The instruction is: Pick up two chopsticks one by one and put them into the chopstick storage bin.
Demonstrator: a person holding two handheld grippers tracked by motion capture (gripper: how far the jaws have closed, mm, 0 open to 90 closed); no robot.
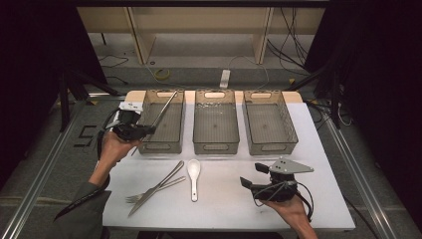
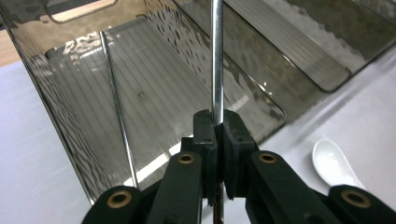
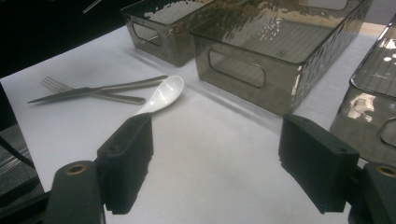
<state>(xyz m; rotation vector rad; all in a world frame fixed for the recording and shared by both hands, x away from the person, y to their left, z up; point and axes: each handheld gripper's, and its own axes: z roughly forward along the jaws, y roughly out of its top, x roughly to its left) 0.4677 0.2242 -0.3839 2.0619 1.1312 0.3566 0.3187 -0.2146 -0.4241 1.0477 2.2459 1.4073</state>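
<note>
- Black jaws of the left gripper stand nearest the lens, pressed together on a thin steel rod, most likely a chopstick, which runs straight out ahead of them.
- From the high view the same rod slants up from the left gripper over the leftmost bin, with its far tip near the bin's back rim.
- Just left of the held rod, a second thin steel rod leans inside that bin against its wall.
- Smoky, see-through plastic makes up the bin's walls, rippled like hammered glass; its floor is finely ribbed.
- Right gripper hangs over bare white table with its jaws wide apart and nothing between them.
- Ahead and to the left of those open jaws lies a glossy white soup spoon, and beyond it a steel fork crossed by a knife.
- Two more bins of the same plastic, the middle bin and the right bin, stand ahead and to the right of them.
- Risk, as a guess: the rod is smooth, round and held near one end, so it could pivot or slide in the flat pads.
- If let go while its tip sits high, it could tip over the back rim instead of lying down inside.
- A knock on the light bin could push it out of line.
</note>
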